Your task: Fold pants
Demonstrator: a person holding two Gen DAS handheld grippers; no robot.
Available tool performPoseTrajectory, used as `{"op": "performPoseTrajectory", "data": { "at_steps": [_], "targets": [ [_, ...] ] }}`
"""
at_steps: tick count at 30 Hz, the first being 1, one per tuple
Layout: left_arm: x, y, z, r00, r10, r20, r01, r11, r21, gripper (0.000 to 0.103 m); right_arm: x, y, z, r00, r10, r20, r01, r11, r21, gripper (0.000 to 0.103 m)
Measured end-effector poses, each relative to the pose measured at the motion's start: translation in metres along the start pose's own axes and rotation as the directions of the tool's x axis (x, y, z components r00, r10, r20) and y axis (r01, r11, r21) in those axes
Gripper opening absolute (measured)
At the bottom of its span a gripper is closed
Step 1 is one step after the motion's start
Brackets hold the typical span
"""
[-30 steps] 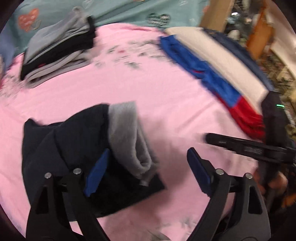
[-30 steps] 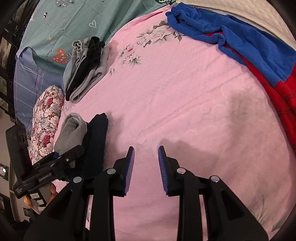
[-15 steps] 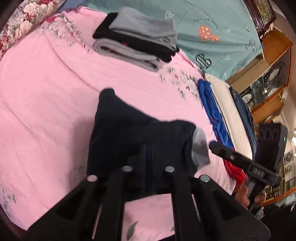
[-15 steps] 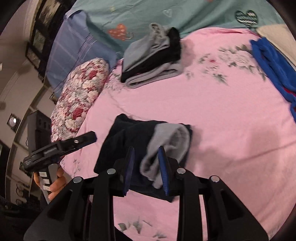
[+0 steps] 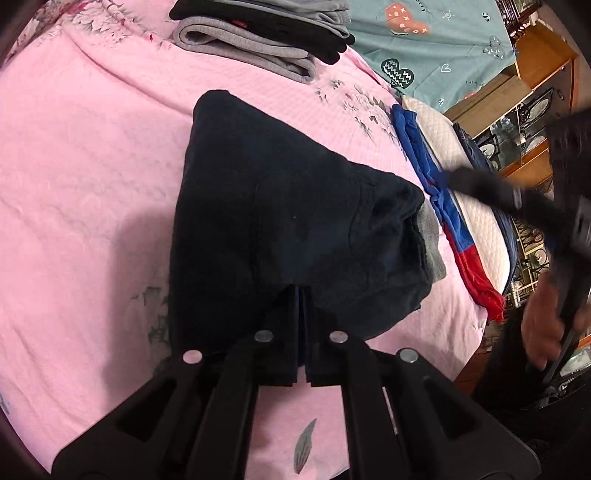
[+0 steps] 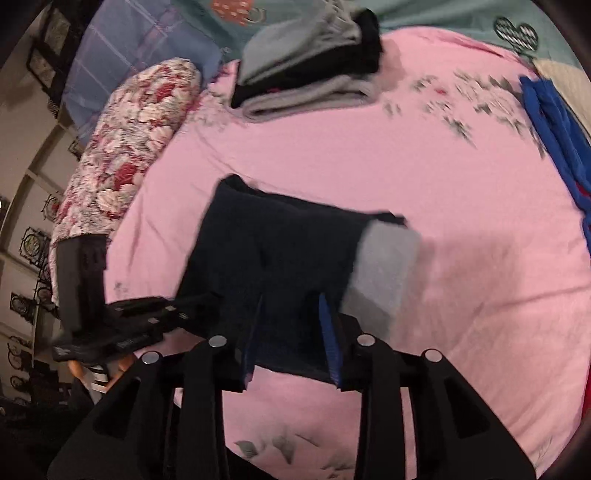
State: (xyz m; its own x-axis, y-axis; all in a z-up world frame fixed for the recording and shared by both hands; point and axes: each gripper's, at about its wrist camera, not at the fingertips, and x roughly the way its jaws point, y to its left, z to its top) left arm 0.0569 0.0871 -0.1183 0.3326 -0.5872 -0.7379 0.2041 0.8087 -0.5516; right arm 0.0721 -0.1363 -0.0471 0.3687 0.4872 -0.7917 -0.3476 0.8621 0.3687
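At the near edge of the pink bedspread (image 5: 92, 192), we see the left gripper (image 5: 302, 295) with its jaws pressed together, pinched on the near hem of the dark navy pants (image 5: 280, 221), which disappears between the blue pads. The pants lie folded into a compact bundle in the middle of the bed, with a grey lining (image 5: 432, 240) peeking out at their right end.

From the right wrist view, the right gripper (image 6: 291, 325) has its jaws opening, standing at a moderate gap astride the near edge of the same pants (image 6: 280, 251); the cloth lies between the blue pads, and we cannot tell whether they still press on it. The grey lining (image 6: 384, 266) sits just right of that gripper's right finger. The left gripper's black body (image 6: 110, 321) shows at the left, blurred.

Further off, a stack of folded grey and black clothes (image 5: 266, 33) rests on the bedspread, well apart from the pants. To the right lies a blue and red garment (image 5: 454, 229) along the bed's edge, beside a white quilted pad (image 5: 476, 218). A floral pillow (image 6: 122, 147) lies at the left, and a teal sheet (image 5: 436, 48) at the far end.
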Motion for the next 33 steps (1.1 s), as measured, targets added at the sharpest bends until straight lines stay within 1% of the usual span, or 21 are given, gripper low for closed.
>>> {"op": "performPoseTrajectory", "data": {
  "at_steps": [2, 4, 6, 7, 9, 10, 11, 15, 17, 18, 19, 20, 21, 22, 23, 24, 25, 26, 28, 30, 33],
  "targets": [
    [0.001, 0.000, 0.002, 1.000, -0.004, -0.010, 0.004, 1.000, -0.007, 0.004, 0.017, 0.025, 0.032, 1.000, 0.020, -0.012, -0.021, 0.995, -0.094, 0.038],
    [0.001, -0.001, 0.003, 1.000, 0.000, -0.018, 0.000, 1.000, 0.000, 0.004, 0.050, 0.039, 0.061, 0.993, 0.072, -0.090, -0.082, 0.991, -0.109, 0.038],
    [0.004, -0.002, 0.004, 1.000, 0.008, -0.029, -0.007, 1.000, 0.012, 0.004, 0.086, 0.051, 0.077, 0.981, 0.084, -0.176, -0.105, 0.987, -0.118, 0.030],
    [0.004, -0.003, 0.005, 0.999, 0.009, -0.033, -0.008, 1.000, 0.014, 0.004, 0.107, 0.059, 0.082, 0.977, 0.049, -0.210, -0.082, 0.985, -0.151, 0.021],
    [0.004, -0.001, 0.004, 0.999, 0.022, -0.037, -0.021, 1.000, 0.019, 0.004, 0.144, 0.064, 0.085, 0.967, -0.098, -0.236, 0.052, 0.979, -0.195, 0.020],
    [0.005, -0.001, 0.005, 0.999, 0.031, -0.039, -0.030, 0.999, 0.020, 0.004, 0.155, 0.062, 0.083, 0.959, -0.132, -0.250, 0.084, 0.978, -0.192, 0.013],
    [0.006, 0.001, 0.005, 0.999, 0.029, -0.042, -0.028, 0.999, 0.017, 0.004, 0.173, 0.059, 0.081, 0.948, -0.159, -0.274, 0.109, 0.976, -0.190, 0.010],
    [0.007, 0.000, 0.007, 0.999, 0.023, -0.046, -0.022, 1.000, 0.022, 0.004, 0.181, 0.066, 0.077, 0.946, -0.198, -0.258, 0.141, 0.965, -0.222, 0.009],
    [0.005, -0.002, 0.006, 0.999, 0.017, -0.041, -0.016, 0.999, 0.031, 0.004, 0.178, 0.071, 0.078, 0.948, -0.193, -0.254, 0.132, 0.962, -0.241, 0.014],
    [0.002, -0.001, 0.005, 0.999, 0.010, -0.039, -0.008, 0.999, 0.032, 0.004, 0.172, 0.069, 0.079, 0.952, -0.168, -0.256, 0.110, 0.968, -0.227, 0.015],
    [-0.003, 0.000, 0.006, 0.999, 0.001, -0.033, 0.000, 1.000, 0.027, 0.011, 0.164, 0.067, 0.080, 0.956, -0.142, -0.257, 0.091, 0.975, -0.203, 0.018],
    [-0.010, 0.002, 0.006, 1.000, -0.009, -0.015, 0.009, 1.000, 0.017, 0.031, 0.151, 0.063, 0.083, 0.962, -0.102, -0.253, 0.060, 0.984, -0.167, 0.025],
    [-0.023, 0.006, 0.007, 0.999, -0.022, 0.023, 0.022, 1.000, 0.003, 0.056, 0.130, 0.058, 0.084, 0.973, -0.056, -0.225, 0.027, 0.991, -0.132, 0.031],
    [-0.040, 0.011, 0.008, 0.996, 0.003, 0.085, -0.002, 1.000, -0.015, 0.070, 0.112, 0.054, 0.085, 0.982, -0.038, -0.185, 0.016, 0.993, -0.119, 0.046],
    [-0.052, 0.014, 0.007, 0.990, 0.042, 0.137, -0.039, 0.999, -0.027, 0.083, 0.089, 0.045, 0.083, 0.990, -0.031, -0.134, 0.016, 0.994, -0.109, 0.053],
    [-0.068, 0.018, 0.007, 0.975, 0.103, 0.195, -0.097, 0.995, -0.039, 0.084, 0.067, 0.038, 0.079, 0.996, -0.039, -0.081, 0.031, 0.995, -0.095, 0.056],
    [-0.074, 0.021, 0.006, 0.970, 0.127, 0.208, -0.121, 0.992, -0.043, 0.084, 0.043, 0.026, 0.072, 0.998, -0.052, -0.024, 0.050, 0.996, -0.071, 0.062],
    [-0.081, 0.027, 0.007, 0.966, 0.153, 0.209, -0.144, 0.988, -0.058, 0.084, 0.025, 0.014, 0.065, 0.998, -0.064, 0.013, 0.065, 0.997, -0.046, 0.071],
    [-0.083, 0.037, 0.009, 0.967, 0.164, 0.193, -0.148, 0.984, -0.096, 0.084, -0.010, -0.015, 0.038, 0.990, -0.115, 0.085, 0.112, 0.993, 0.039, 0.086],
    [-0.077, 0.046, 0.015, 0.978, 0.137, 0.158, -0.119, 0.986, -0.121, 0.084, -0.033, -0.045, 0.000, 0.979, -0.162, 0.125, 0.146, 0.981, 0.126, 0.089],
    [-0.054, 0.046, 0.016, 0.992, 0.092, 0.083, -0.081, 0.990, -0.119, 0.084, -0.045, -0.086, -0.054, 0.978, -0.172, 0.117, 0.136, 0.953, 0.271, 0.089]
  ]
}}
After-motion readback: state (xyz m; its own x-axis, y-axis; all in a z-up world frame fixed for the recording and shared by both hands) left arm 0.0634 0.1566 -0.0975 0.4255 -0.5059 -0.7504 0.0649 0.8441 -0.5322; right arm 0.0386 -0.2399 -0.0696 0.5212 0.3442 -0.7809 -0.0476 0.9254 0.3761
